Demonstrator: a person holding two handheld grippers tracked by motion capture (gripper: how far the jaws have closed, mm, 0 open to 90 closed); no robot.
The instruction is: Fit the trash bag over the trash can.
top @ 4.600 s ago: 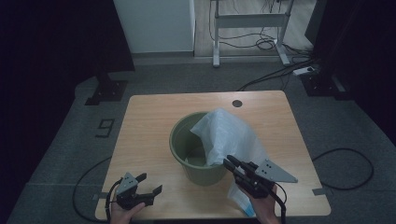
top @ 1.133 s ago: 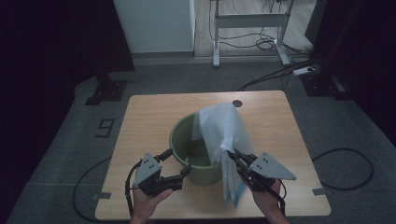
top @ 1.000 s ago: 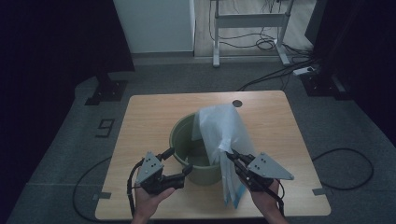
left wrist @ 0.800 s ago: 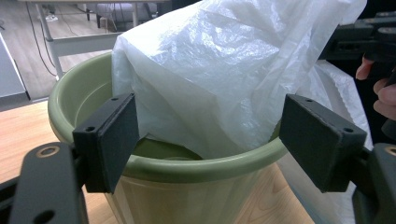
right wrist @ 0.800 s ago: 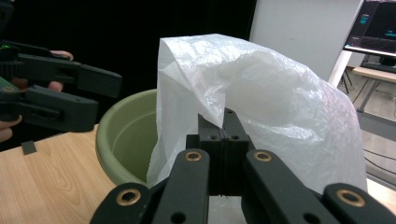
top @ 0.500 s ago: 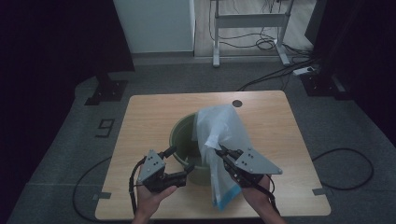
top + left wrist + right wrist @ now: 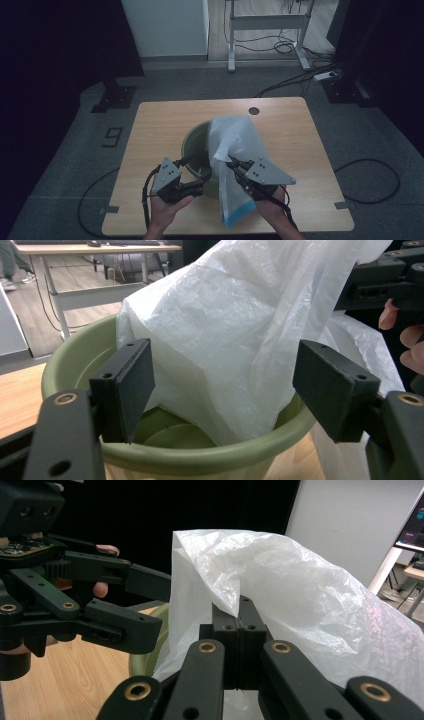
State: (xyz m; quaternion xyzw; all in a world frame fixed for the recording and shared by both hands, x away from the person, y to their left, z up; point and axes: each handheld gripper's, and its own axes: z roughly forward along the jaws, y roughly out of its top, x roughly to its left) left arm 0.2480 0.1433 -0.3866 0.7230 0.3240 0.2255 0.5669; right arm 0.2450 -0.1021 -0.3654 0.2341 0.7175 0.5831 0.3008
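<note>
Since the start of the clip the left gripper [image 7: 197,181] has come off the near left corner of the table [image 7: 155,125] and up to the green bucket [image 7: 192,142], and the white plastic bag [image 7: 235,137] now hangs higher, pulled toward six o'clock. The right gripper [image 7: 231,161] is clenched tight on a fold of that bag; its own view shows the jaws pressed together with the plastic [image 7: 280,595] pinched at their tips. The left gripper's jaws have just been narrowing a little but stand apart, straddling the bucket's near rim [image 7: 200,460], with bag [image 7: 235,325] between them and neither pad pressing on it. The bucket sits mid-table; the bag drapes over its three o'clock side, the blue-edged tail [image 7: 235,212] trailing down to six o'clock.
</note>
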